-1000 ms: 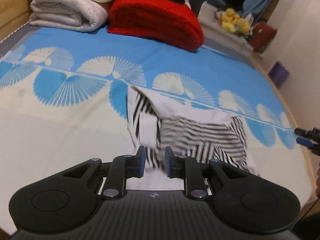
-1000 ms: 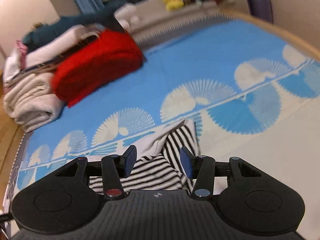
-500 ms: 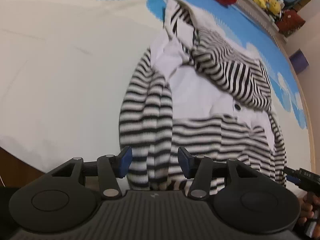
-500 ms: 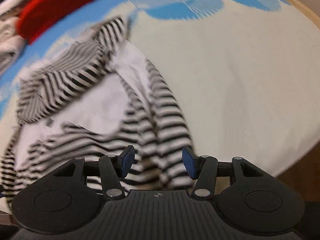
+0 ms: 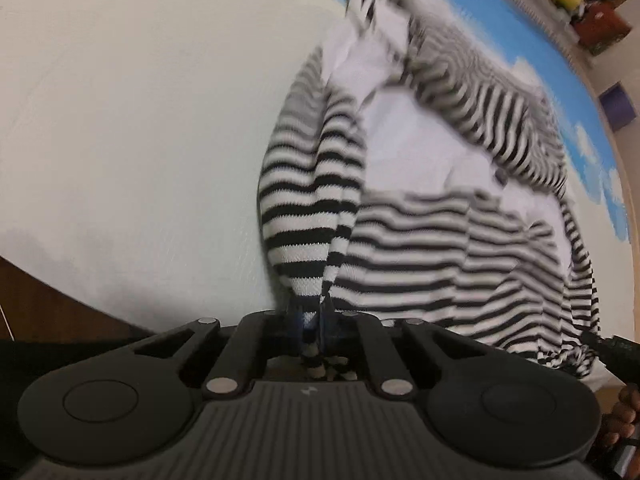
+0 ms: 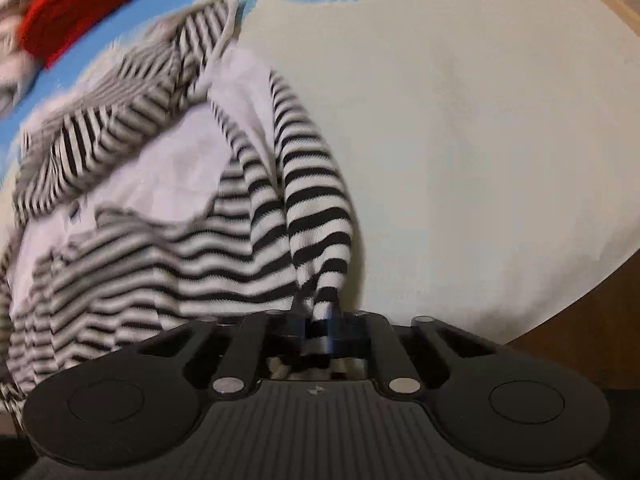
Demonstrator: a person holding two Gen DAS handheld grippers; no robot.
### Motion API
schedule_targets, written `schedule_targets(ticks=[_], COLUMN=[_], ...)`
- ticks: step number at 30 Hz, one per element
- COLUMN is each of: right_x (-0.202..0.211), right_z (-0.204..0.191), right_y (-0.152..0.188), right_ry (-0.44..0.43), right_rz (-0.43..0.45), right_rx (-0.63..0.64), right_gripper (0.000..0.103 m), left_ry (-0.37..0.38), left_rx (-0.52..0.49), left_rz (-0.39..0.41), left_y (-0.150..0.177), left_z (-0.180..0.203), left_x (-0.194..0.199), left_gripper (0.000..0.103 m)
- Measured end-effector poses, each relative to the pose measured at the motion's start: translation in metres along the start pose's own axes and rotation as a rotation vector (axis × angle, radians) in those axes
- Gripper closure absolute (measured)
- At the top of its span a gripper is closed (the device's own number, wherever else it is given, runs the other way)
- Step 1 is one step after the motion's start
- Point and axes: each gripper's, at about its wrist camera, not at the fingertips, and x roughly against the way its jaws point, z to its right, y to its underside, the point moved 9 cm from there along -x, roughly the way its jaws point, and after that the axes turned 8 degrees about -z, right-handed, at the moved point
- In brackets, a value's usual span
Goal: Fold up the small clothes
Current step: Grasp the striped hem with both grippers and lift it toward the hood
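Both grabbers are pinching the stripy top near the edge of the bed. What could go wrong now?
1. Each hand-held gripper, left and right, is closing on only a thin bit of the top, so the cloth might slip out when lifted.
2. The top lies bunched, its striped part folded over the white part, so the fold may come out crooked.
3. The near hem sits by the bed edge and could slide off.

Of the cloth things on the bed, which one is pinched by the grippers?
The black-and-white striped small garment, clamped in the closing left gripper and right gripper. The folded red blanket lies far back, untouched.
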Motion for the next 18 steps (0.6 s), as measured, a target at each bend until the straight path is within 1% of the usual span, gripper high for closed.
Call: schedule_targets(ticks=[2,3,4,5,7,8,9,10,12,13,18], right_x=[0.014,0.017,0.015,0.008,-0.009,-0.013,-0.013,-0.012,-0.011,-0.013,-0.013], right_z=[0.000,0.002,0.005,0.009,0.013,0.012,0.010,0.007,0.005,0.005,0.001], right_y=[-0.004,-0.005,-0.004,0.000,0.008,0.010,0.008,0.006,0.004,0.005,0.007], right_ry=[-0.026,-0.031,-0.033,-0.031,-0.033,-0.039,-0.039,-0.036,-0.033,-0.033,-0.023], right_rz=[0.055,0.059,0.045,0.004,-0.088,-0.106,-0.106,-0.101,-0.102,-0.110,-0.121], right_rx=[-0.003,-0.009,-0.017,-0.032,-0.059,-0.075,-0.073,-0.058,-0.056,-0.062,-0.031], right_gripper=[0.096,0.096,0.095,0.095,0.094,0.091,0.089,0.087,0.084,0.082,0.081], left_ry=[0.029,0.044,0.046,0.042,0.033,0.036,0.037,0.034,0.016,0.014,0.001], left_rx=[0.022,0.042,0.054,0.057,0.050,0.053,0.056,0.057,0.065,0.070,0.082], left_rz=[0.059,0.065,0.053,0.019,-0.038,-0.055,-0.060,-0.060,-0.061,-0.062,-0.058], left_y=[-0.001,0.000,0.002,0.004,0.006,0.007,0.006,0.006,0.006,0.007,0.007], left_z=[0.000,-0.001,-0.002,-0.004,-0.004,-0.004,-0.004,-0.005,-0.009,-0.012,-0.014], left_x=[0.016,0.018,0.015,0.008,-0.005,-0.010,-0.012,-0.014,-0.014,-0.014,-0.013], left_gripper=[0.096,0.096,0.096,0.095,0.091,0.090,0.086,0.078,0.072,0.071,0.070])
